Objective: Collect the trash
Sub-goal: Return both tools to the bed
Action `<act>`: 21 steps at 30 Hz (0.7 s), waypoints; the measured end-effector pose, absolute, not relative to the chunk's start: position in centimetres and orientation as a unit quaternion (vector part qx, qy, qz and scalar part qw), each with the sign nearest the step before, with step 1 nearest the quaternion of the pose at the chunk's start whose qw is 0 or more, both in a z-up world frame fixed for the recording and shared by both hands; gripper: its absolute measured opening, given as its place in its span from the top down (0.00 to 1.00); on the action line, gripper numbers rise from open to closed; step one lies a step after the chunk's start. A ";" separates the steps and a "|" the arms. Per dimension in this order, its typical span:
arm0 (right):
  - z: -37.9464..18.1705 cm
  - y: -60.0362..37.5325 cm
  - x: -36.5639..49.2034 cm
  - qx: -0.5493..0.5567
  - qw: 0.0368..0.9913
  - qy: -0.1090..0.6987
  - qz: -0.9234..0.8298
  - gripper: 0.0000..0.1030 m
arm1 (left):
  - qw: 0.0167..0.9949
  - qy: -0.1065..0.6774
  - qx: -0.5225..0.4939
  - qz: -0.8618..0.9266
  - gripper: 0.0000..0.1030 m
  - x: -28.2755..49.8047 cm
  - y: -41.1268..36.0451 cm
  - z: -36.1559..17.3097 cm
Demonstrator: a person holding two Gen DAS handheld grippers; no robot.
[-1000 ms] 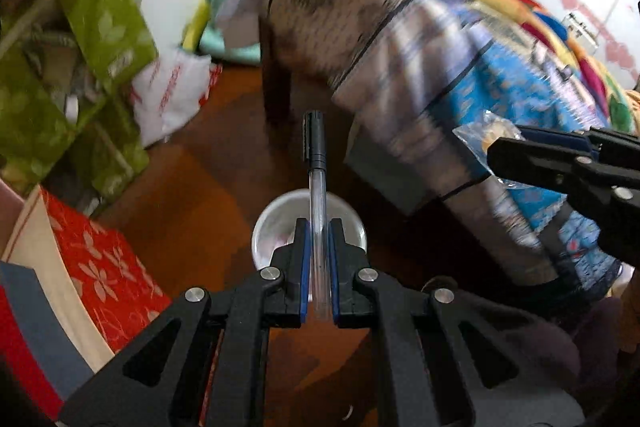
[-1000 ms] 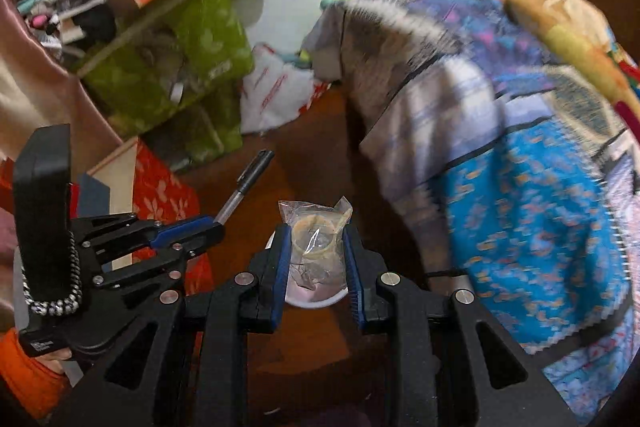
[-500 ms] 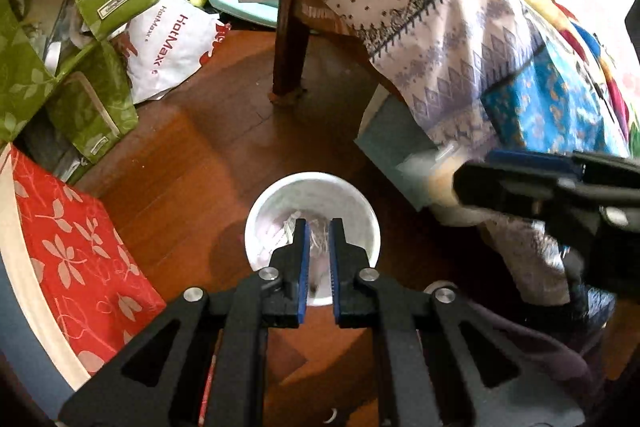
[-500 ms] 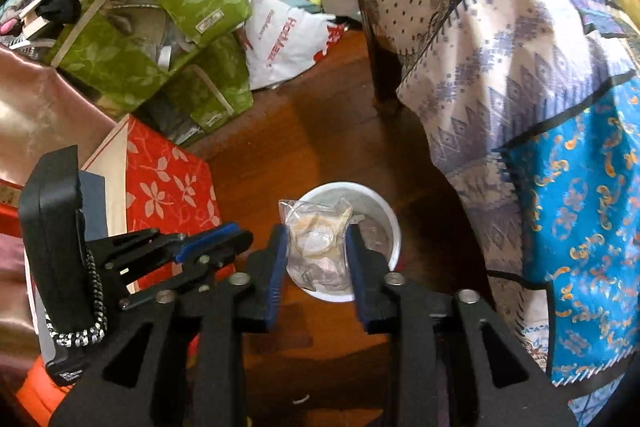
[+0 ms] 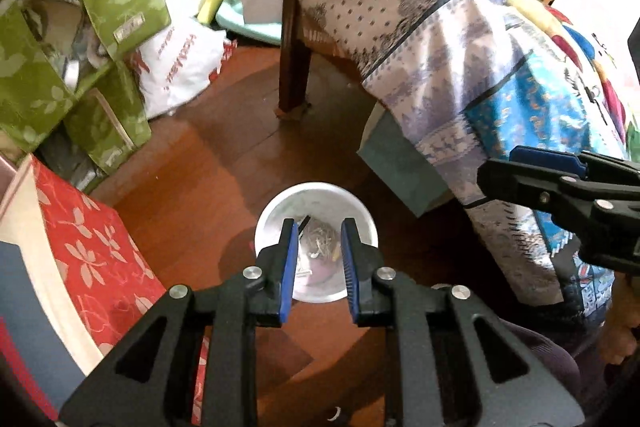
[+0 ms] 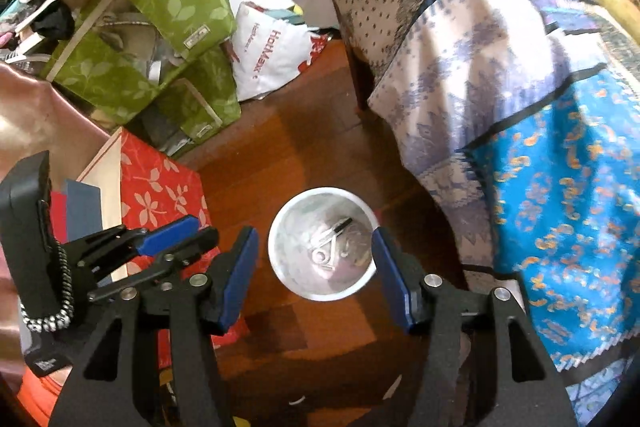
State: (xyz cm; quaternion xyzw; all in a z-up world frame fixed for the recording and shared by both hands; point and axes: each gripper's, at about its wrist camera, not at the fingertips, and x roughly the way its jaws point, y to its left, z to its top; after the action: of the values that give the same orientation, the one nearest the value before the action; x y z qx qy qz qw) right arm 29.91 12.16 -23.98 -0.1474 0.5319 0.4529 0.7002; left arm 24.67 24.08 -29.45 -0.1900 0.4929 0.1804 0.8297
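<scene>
A white bin (image 5: 320,197) stands on the wooden floor; it also shows in the right wrist view (image 6: 280,227). Inside lie a pen (image 6: 338,227), a clear plastic wrapper (image 6: 324,255) and other scraps. My left gripper (image 5: 319,251) is open and empty right above the bin. My right gripper (image 6: 314,259) is wide open and empty above the bin, its fingers either side of the rim. The right gripper's fingers (image 5: 540,171) show at the right of the left wrist view.
A table draped in patterned cloth (image 6: 460,47) stands right of the bin, its leg (image 5: 294,67) behind it. Green bags (image 6: 168,27), a white plastic bag (image 6: 272,47) and a red floral box (image 6: 160,187) crowd the left. A grey box (image 5: 400,167) sits under the table.
Both grippers swung down over the bin and opened. The pen left my left gripper and the plastic wrapper left my right gripper; both now lie in the bin.
</scene>
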 end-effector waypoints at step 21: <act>-12.1 -3.4 30.7 -0.095 0.825 0.397 0.389 0.47 | 0.905 0.399 -0.098 0.106 0.68 28.2 10.7 -15.6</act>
State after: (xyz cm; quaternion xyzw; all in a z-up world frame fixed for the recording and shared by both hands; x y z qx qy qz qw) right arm 30.69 -3.37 -12.14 -0.0953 0.3973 0.3895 0.8254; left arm 28.16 10.66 -15.64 -0.0983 0.3993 0.1056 0.9054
